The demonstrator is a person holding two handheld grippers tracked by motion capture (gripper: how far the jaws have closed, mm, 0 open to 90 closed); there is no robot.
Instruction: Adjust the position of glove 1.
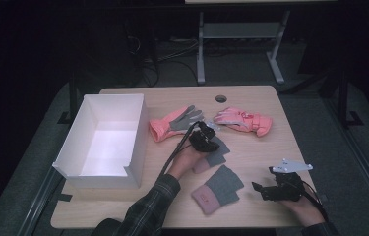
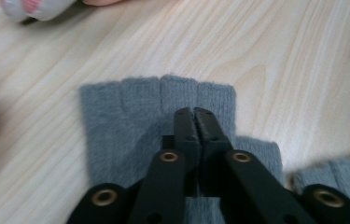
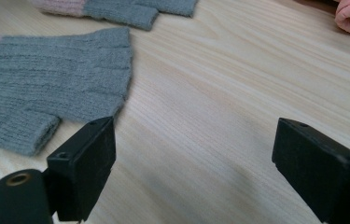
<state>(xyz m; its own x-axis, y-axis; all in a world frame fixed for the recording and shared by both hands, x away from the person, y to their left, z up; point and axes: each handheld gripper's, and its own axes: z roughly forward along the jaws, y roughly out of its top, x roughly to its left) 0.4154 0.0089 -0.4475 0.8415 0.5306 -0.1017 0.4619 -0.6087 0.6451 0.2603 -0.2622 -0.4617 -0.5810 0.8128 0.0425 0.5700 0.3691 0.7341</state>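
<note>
Left gripper [image 2: 194,112] fingers nearly shut, pinching grey fingerless glove [image 2: 130,121] at frame centre, long axis vertical; right gripper [image 3: 193,154] wide open, empty.

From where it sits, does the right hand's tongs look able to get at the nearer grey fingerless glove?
Probably yes. The right tongs stand open beside the nearer grey glove, with bare table between them and nothing in the way. The left tongs are over the other grey glove.
</note>
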